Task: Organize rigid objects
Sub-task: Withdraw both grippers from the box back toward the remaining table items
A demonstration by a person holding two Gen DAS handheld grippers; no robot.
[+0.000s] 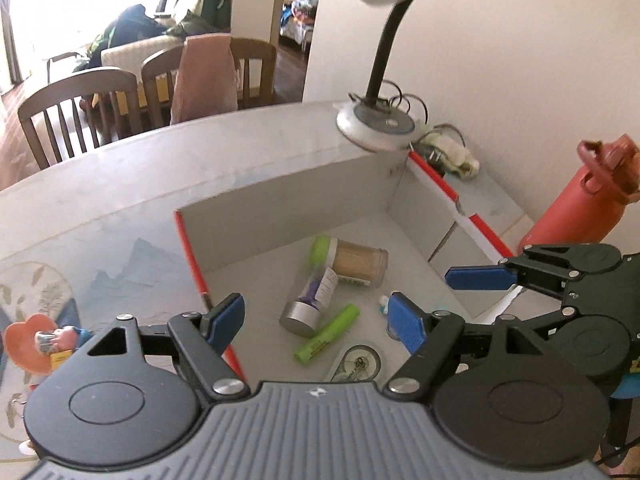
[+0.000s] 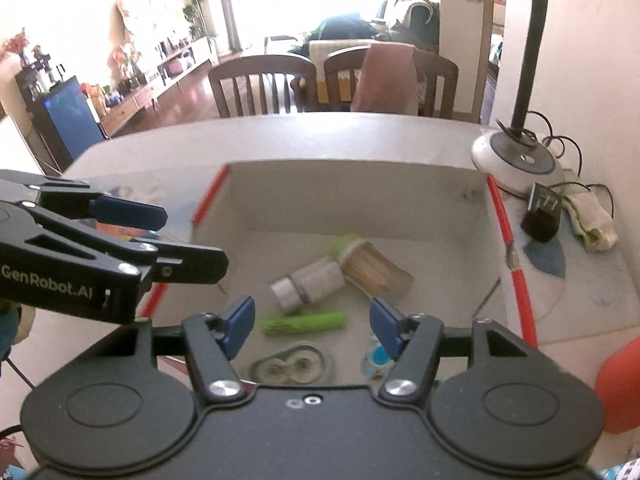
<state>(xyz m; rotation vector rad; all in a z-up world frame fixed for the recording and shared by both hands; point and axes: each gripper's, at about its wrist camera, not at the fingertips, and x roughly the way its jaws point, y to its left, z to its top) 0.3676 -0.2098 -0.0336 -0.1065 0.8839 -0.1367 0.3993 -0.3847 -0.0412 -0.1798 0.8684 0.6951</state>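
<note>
A: Both claws apart, nothing between the pads. Left gripper (image 1: 316, 316) and right gripper (image 2: 312, 320) above the near rim of the box (image 2: 432, 196).

B: Contents inside box: toothpick jar (image 1: 360, 262) on its side, clear, ribbed cylinder; silver-capped vial (image 1: 310, 302) touching it; green marker (image 1: 326, 334) just nearer; flat tape dispenser (image 1: 356, 362) nearest the near wall; small blue-white piece (image 2: 376, 360) by the right wall.

A: Outside box: red bottle (image 1: 576, 216), smooth, to the right; orange figurine (image 1: 38, 342) on the left (still to be sorted, probably).

B: Risks: round jar and vial prone to rolling if nudged. Cardboard wall thin, easily snagged by a pad. Lamp (image 1: 376, 124) at the far right corner, top-heavy on its bent neck.
</note>
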